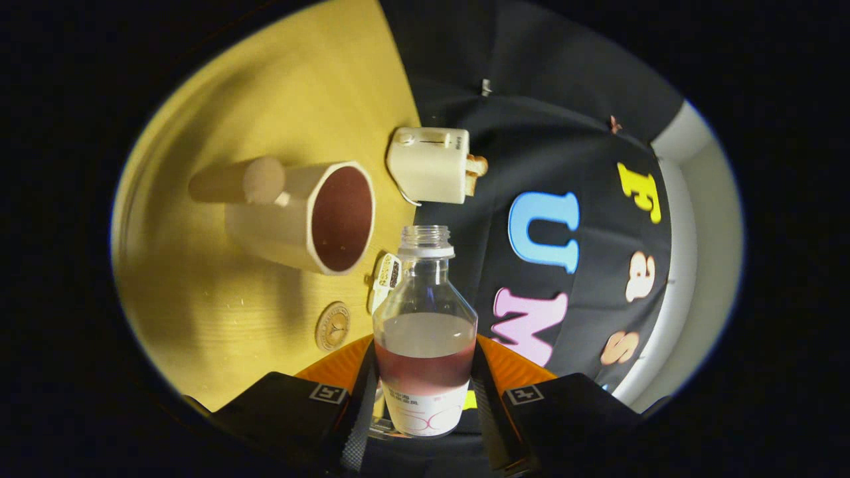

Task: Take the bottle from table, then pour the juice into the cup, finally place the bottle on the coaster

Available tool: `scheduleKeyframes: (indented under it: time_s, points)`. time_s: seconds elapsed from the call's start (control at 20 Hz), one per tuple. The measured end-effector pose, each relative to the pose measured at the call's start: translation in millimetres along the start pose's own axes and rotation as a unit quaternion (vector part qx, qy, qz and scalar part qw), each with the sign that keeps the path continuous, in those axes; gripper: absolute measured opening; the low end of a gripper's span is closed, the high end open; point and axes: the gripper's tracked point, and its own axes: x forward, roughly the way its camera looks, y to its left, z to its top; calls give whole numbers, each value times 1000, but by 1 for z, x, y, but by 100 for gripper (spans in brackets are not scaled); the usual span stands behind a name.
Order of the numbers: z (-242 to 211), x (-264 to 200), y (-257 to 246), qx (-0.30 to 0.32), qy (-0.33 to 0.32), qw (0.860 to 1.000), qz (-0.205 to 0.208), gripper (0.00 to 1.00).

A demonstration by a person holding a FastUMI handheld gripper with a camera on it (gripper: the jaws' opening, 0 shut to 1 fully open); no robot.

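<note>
My gripper is shut on a clear bottle, with one finger on each side of its white-labelled lower body. The bottle has no cap, and red juice fills roughly its lower third. Beyond the fingers and to the left stands a cream cup with a wooden handle. Its inside looks dark red. The view is rolled, so the cup's mouth faces towards the bottle's neck, which is a short way off the rim. A small round wooden coaster lies on the yellow table, between the cup and my left finger.
A cream toaster with toast in it stands at the table's edge beyond the cup. A small white object lies at that edge just behind the bottle's shoulder. The black booth cloth hangs past the table's edge.
</note>
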Motion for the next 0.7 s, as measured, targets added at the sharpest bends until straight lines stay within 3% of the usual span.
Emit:
scheduleKeyframes:
  time_s: [0.2, 0.35, 0.45, 0.7]
  points:
    - [-1, -5, -4, 172, 12, 985, -9, 71]
    - [4, -10, -7, 305, -5, 952, -7, 71]
    - [8, -13, -13, 394, -23, 919, 0, 71]
    - [-5, -10, -40, 578, -20, 815, 2, 72]
